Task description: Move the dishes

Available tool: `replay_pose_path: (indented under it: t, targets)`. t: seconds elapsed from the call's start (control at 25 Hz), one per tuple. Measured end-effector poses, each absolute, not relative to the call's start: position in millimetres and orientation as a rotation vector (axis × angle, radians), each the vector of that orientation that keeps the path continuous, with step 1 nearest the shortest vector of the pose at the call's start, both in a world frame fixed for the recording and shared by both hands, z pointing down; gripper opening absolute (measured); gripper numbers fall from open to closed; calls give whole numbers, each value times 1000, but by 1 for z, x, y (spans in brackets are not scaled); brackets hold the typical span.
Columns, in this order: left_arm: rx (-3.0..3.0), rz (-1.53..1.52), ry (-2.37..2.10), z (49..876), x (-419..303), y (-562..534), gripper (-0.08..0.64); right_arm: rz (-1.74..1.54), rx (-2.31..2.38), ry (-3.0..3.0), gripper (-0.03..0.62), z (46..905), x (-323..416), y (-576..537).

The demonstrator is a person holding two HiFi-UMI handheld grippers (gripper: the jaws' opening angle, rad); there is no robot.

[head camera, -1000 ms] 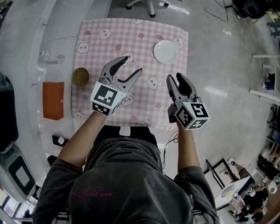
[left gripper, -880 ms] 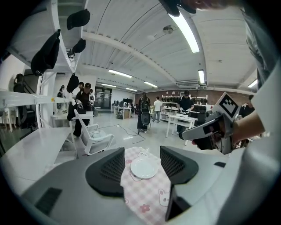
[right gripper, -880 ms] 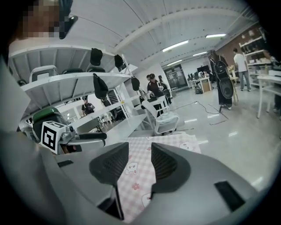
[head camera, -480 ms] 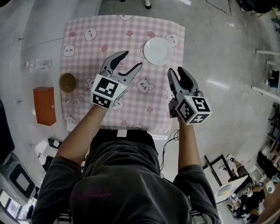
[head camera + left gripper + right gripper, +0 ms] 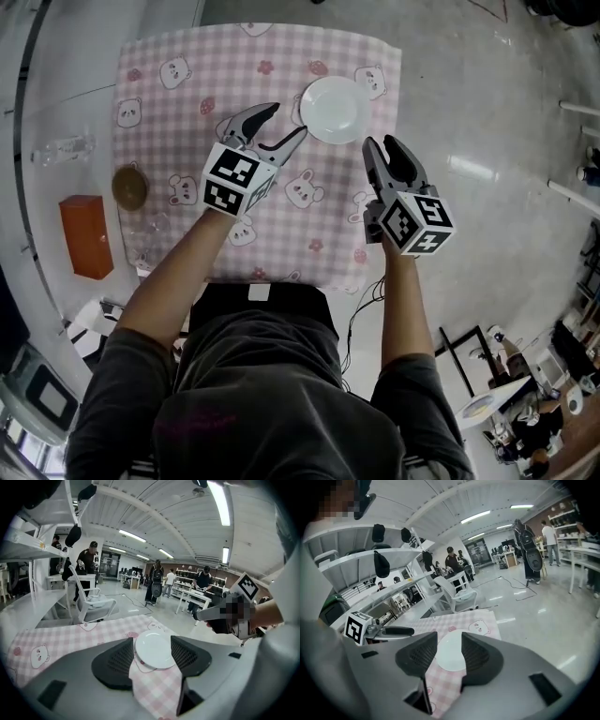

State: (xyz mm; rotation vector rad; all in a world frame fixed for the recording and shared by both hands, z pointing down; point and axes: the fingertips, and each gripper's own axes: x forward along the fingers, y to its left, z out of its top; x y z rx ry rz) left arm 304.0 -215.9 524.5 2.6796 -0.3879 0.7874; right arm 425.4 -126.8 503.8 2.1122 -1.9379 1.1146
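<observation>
The round white plate [image 5: 335, 109] lies flat on the pink checked, bear-printed tablecloth [image 5: 178, 103], near its far right corner, not yet lifted. Your left gripper [image 5: 286, 122] hovers just beside it, jaws wide apart, empty; your right gripper [image 5: 382, 143] is near, jaws parted, empty. A small brown bowl [image 5: 129, 187] sits untouched at the cloth's left edge. The task looks barely begun. No readable writing; only square black-and-white markers on the grippers.

A dark grey short-sleeved T-shirt [image 5: 272, 394] with faint pink lettering [image 5: 197, 413] is worn by the person filling the bottom of the frame. At centre, the left gripper [image 5: 286, 122] and right gripper [image 5: 382, 142] are shown as grey-and-black two-jaw tools. Each is capped by a white cube [image 5: 234, 180] printed with black square markers. Black ribbed pads [image 5: 117, 660] are set inside the jaws.
</observation>
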Motion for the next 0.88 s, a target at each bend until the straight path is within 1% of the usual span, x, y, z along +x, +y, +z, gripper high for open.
replay_pose_path:
  t: [0.48, 0.88]
  targets:
    - [2629, 850, -359, 578, 328, -231, 244, 1187, 2099, -1874, 163, 562, 444, -143]
    - [2566, 879, -350, 610, 334, -237, 231, 1241, 2094, -1829, 161, 599, 449, -145]
